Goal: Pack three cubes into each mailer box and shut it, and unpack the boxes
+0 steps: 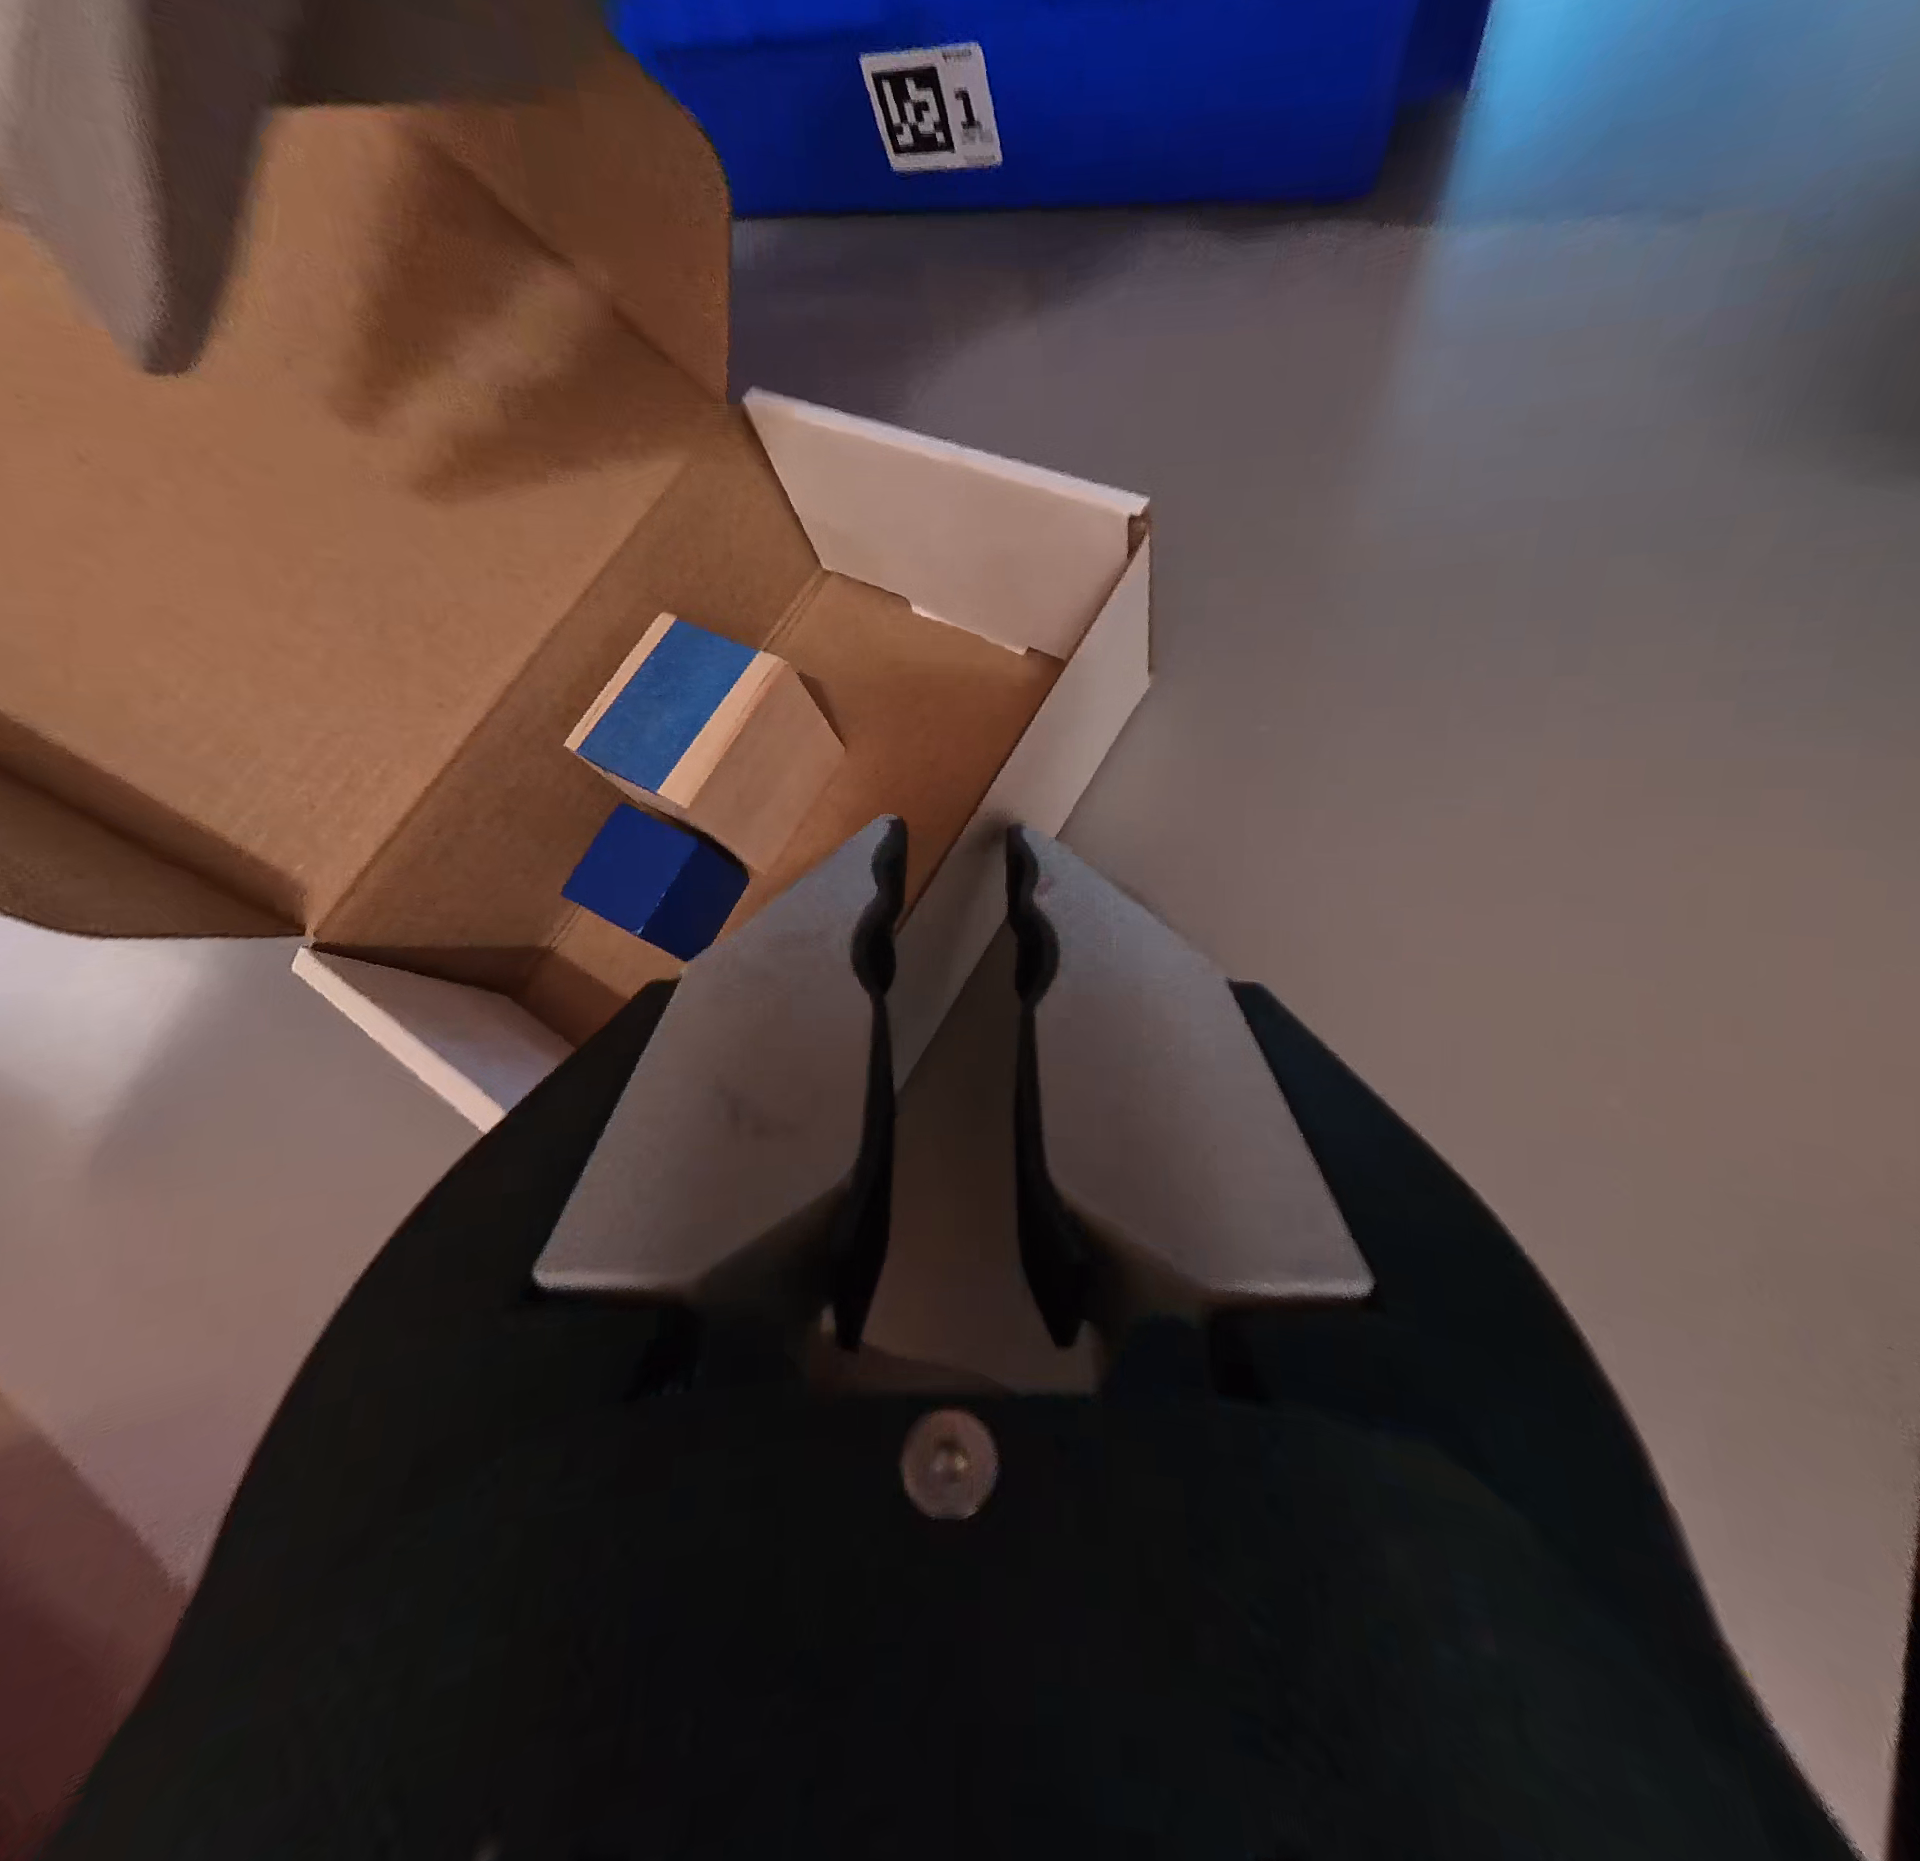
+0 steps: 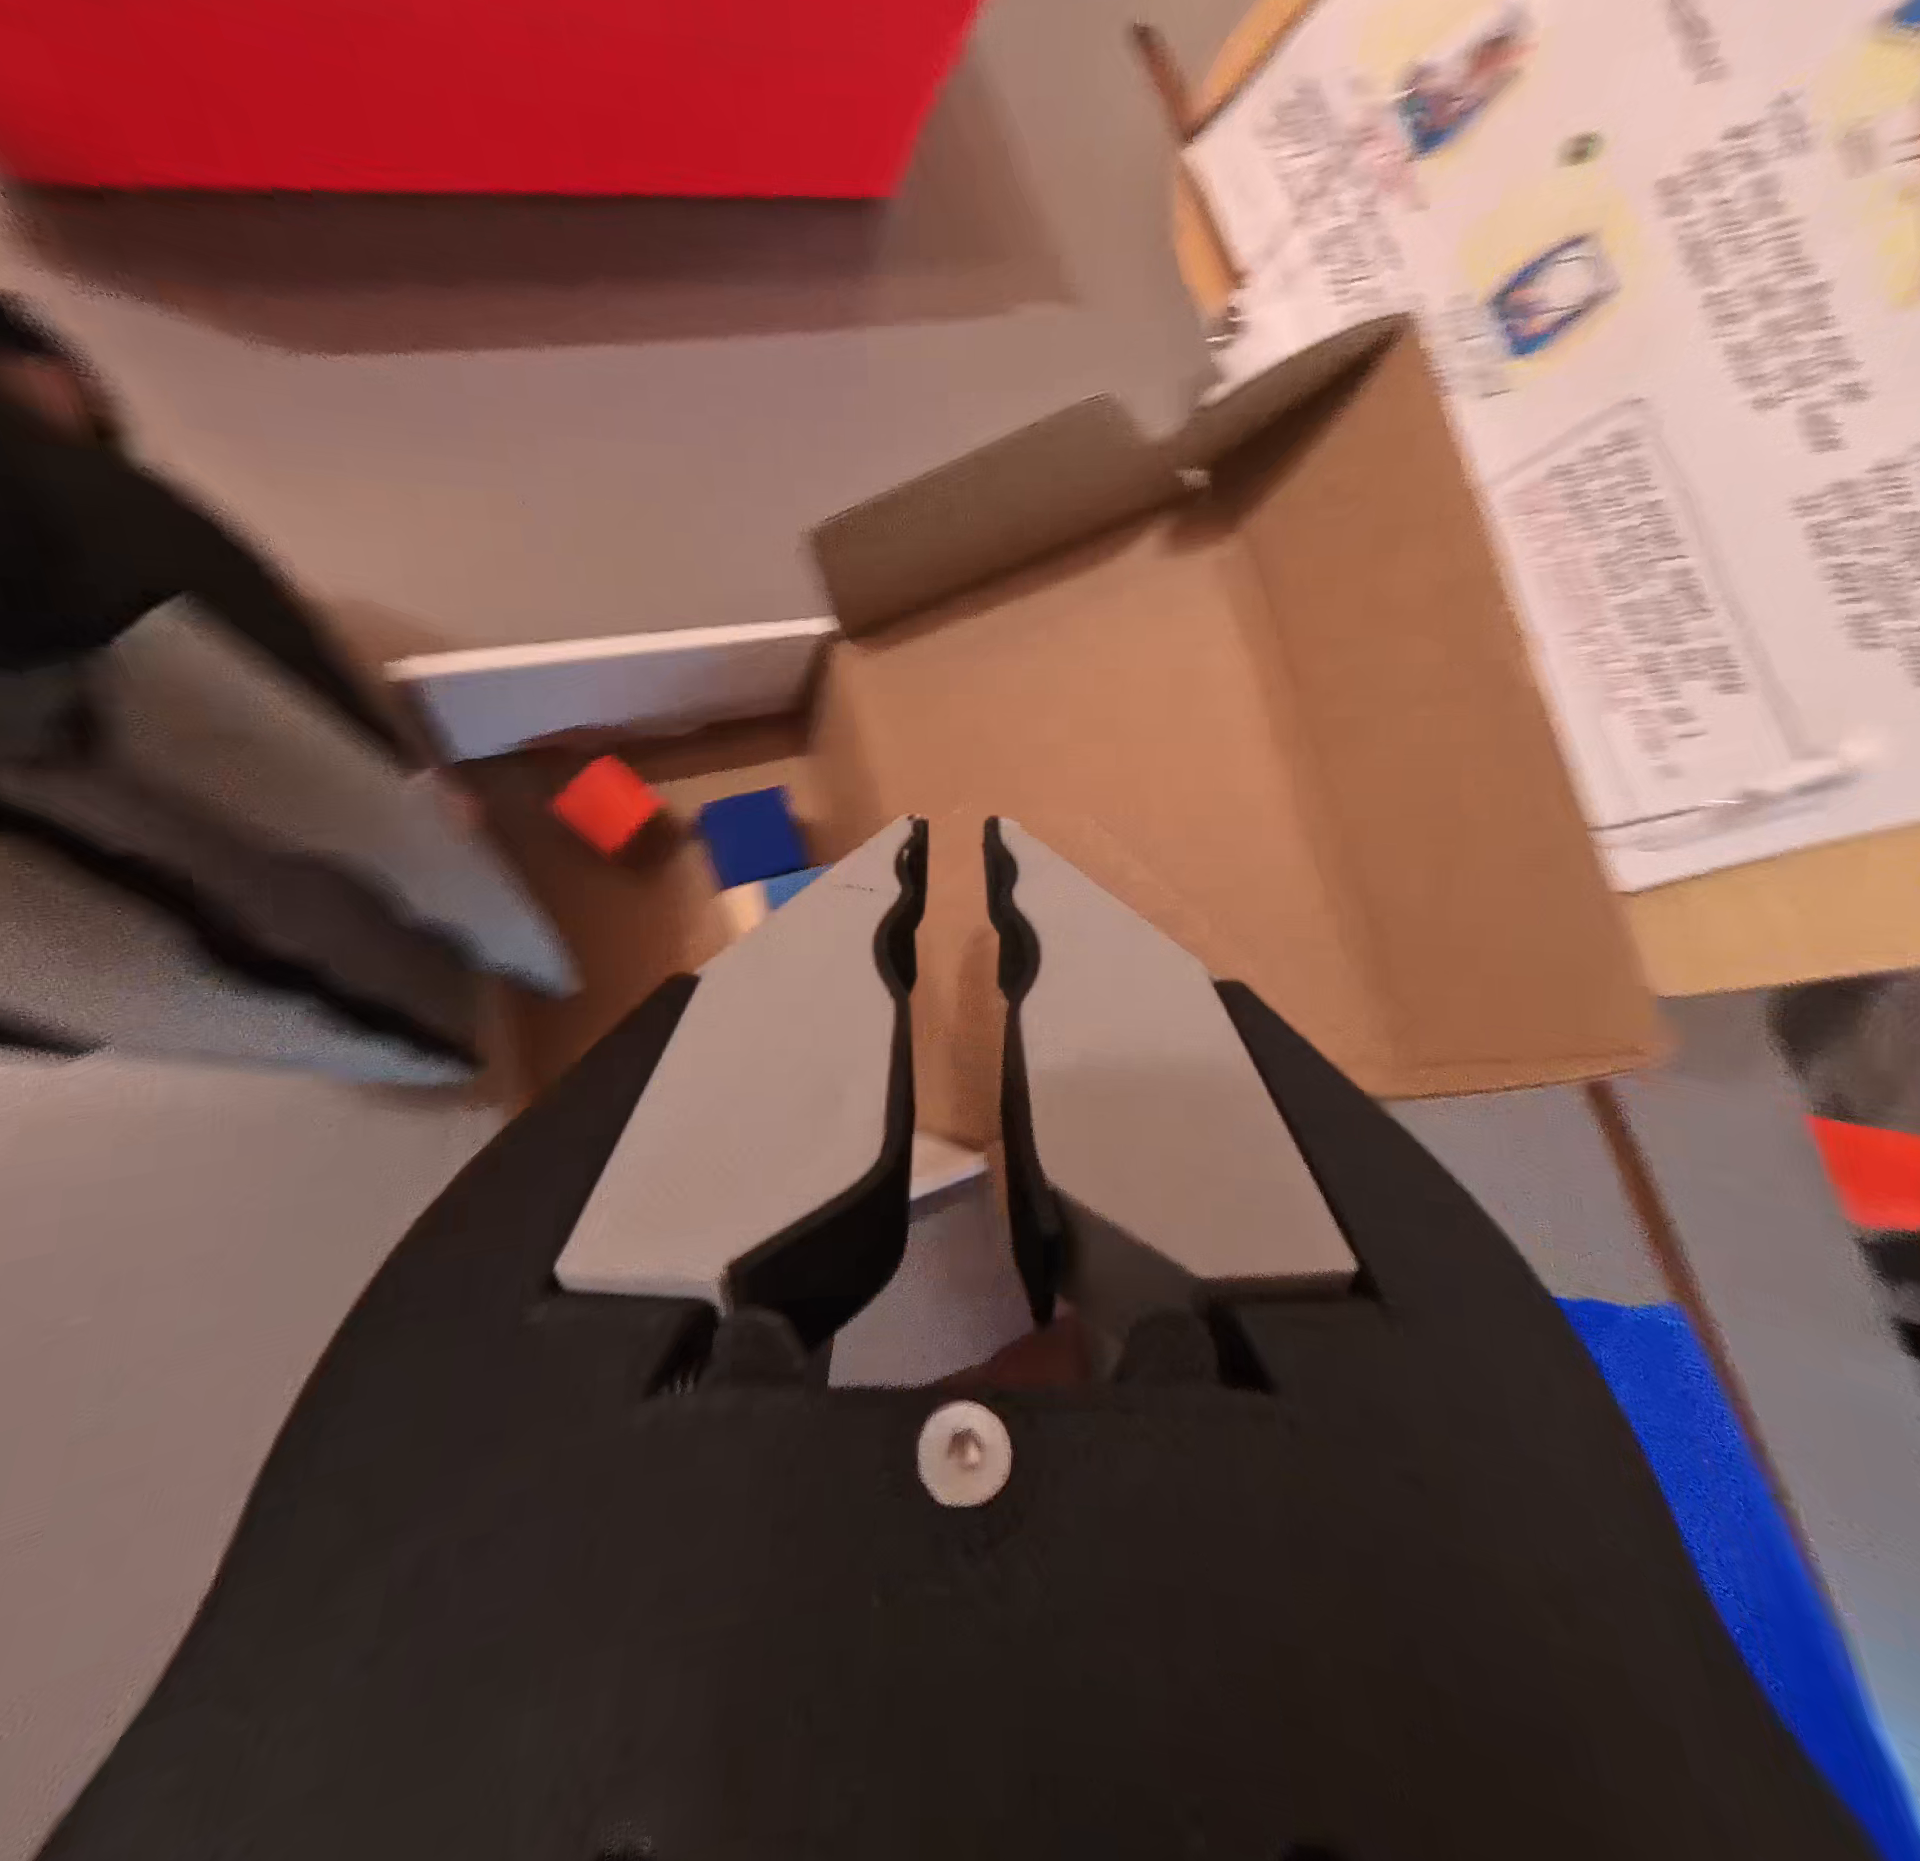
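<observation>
Two cubes show in the left wrist view, both inside the open mailer box on the grey desk: a wooden cube with a blue taped face and, touching it on the near side, a dark blue cube. The brown lid stands raised over the box's left side. The left gripper hovers at the box's near-right wall, its fingers a narrow gap apart and holding nothing. A blue bin with a square marker sits at the desk's far edge.

The right wrist view is blurred. It adds a red cube on the box floor beside the blue one, so the count looks like three. The right gripper points at the lid panel, fingers nearly together and empty; the other gripper shows at left. A red bin stands at the far edge, a printed sheet on a board at right.

Judging by this, the box is either filled and awaiting closing, or freshly opened for unpacking; I cannot tell which.
</observation>
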